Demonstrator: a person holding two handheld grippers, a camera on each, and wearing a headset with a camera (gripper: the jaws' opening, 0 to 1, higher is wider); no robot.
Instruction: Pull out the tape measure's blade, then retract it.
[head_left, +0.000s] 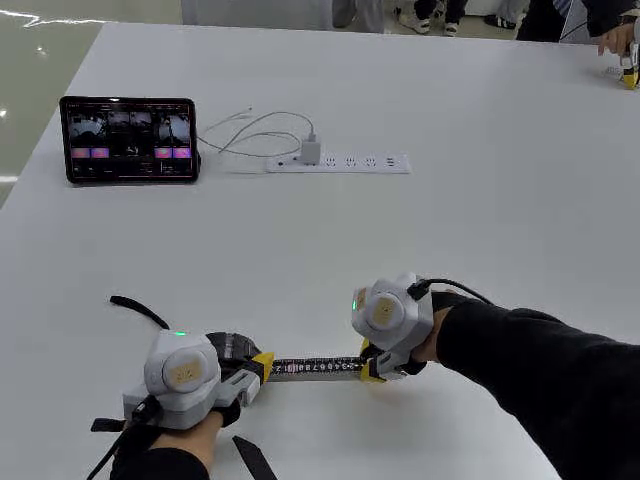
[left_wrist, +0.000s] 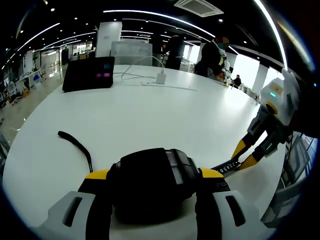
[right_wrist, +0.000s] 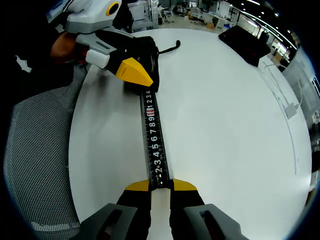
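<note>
A black tape measure case (left_wrist: 152, 177) sits on the white table, and my left gripper (left_wrist: 155, 175) is shut on it. In the head view the case (head_left: 232, 349) lies just right of the left gripper (head_left: 258, 366). A dark blade (right_wrist: 154, 145) with white numbers runs straight from the case (right_wrist: 145, 62) to my right gripper (right_wrist: 160, 185), which is shut on the blade's tip. The blade (head_left: 315, 366) spans a short gap between the two grippers, level with the tabletop. The right gripper (head_left: 368, 367) holds its end near the front of the table. A black wrist strap (left_wrist: 75, 145) trails from the case.
A tablet (head_left: 128, 138) stands at the back left, with a white power strip (head_left: 338, 161) and charger cable beside it. Another person's hand (head_left: 618, 40) works at the far right corner. The table edge (right_wrist: 75, 150) runs close beside the blade, with a mesh chair below.
</note>
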